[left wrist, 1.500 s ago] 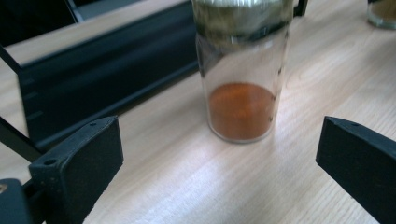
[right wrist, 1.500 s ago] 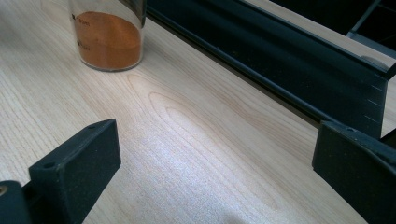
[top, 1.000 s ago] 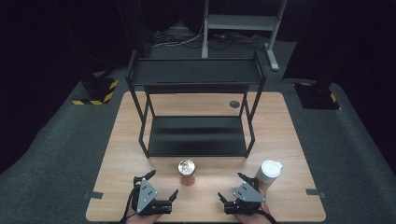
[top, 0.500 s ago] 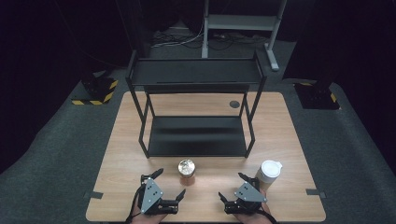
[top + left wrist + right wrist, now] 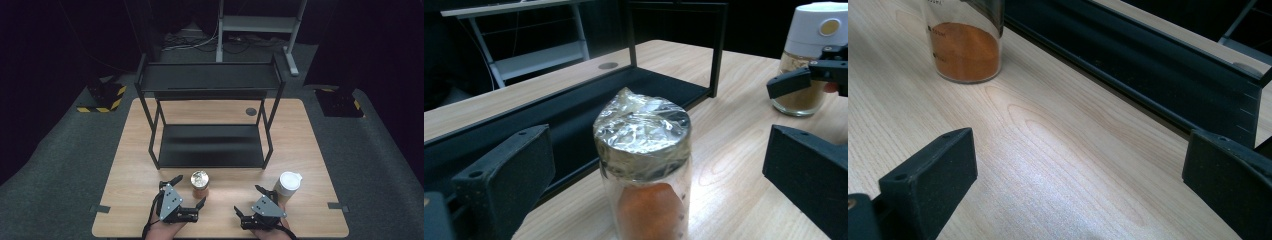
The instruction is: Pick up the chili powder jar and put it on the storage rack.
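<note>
Jar [image 5: 200,184] of orange powder, its mouth sealed under crinkled clear film over a silvery lid, stands upright in the lower middle of the high view, on the wooden table [image 5: 300,145] just in front of the black two-tier rack [image 5: 210,145]. In the left gripper view the jar [image 5: 644,165] sits low in the centre of the frame, between the two black jaws but touching neither; both jaws stand wide apart with wood showing on either side of the glass.

From above, the left gripper [image 5: 187,197] lies at the lower left of centre, held by a hand at the bottom edge, one jaw tip near the jar's base. The right gripper [image 5: 250,202] sits at the lower right of centre, spread open as well and holding nothing.

A second jar with a white cap [image 5: 289,184] stands upright just beside the right gripper, toward the lower right of the high view; in the left gripper view it appears at the upper right [image 5: 806,55], holding tan powder.

The right gripper view looks along bare wood between its open jaws, with the orange jar's bottom [image 5: 965,50] at the upper left and the rack's lower shelf [image 5: 1148,65] running diagonally across the top.
</note>
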The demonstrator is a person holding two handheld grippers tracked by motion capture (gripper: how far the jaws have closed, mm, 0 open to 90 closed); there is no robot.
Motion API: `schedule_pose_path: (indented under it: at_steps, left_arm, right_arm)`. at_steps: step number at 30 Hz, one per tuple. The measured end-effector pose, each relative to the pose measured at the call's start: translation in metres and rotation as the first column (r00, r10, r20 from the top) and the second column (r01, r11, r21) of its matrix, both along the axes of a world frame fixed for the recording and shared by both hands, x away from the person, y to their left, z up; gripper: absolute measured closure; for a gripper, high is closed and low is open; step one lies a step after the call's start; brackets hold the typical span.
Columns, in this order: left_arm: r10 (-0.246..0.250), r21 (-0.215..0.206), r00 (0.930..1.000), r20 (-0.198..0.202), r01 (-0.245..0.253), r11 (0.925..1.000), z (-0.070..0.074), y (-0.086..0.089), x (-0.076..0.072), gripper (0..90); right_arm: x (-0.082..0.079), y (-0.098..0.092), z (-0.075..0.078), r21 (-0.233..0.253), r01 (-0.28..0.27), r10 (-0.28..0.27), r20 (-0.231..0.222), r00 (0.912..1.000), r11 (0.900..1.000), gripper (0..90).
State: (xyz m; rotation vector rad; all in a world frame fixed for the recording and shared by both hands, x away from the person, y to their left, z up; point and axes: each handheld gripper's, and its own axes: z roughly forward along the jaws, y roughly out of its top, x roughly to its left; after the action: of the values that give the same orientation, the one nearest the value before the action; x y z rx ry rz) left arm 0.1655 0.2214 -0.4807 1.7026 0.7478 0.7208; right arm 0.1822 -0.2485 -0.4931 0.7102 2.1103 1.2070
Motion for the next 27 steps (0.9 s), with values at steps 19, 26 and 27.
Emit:
schedule_pose_path:
  at_steps: [19,26,27]
  left_arm:
    - [-0.002,-0.072,0.9989,-0.047,-0.001,0.9974,-0.012,-0.008,0.026,0.4]
    - [0.013,-0.077,0.9988,-0.048,-0.016,0.9969,-0.015,-0.014,0.028,5.4]
    - [0.016,-0.076,0.9986,-0.05,-0.02,0.9969,-0.016,-0.015,0.028,6.4]
  right_arm:
    - [0.0,0.0,0.0,-0.002,-0.003,0.003,0.003,1.0,1.0,0.1]
    - [0.001,0.0,0.0,0.0,-0.002,0.002,-0.004,1.0,1.0,0.1]
    - [0.001,0.0,0.0,0.001,-0.001,0.001,-0.005,1.0,1.0,0.1]
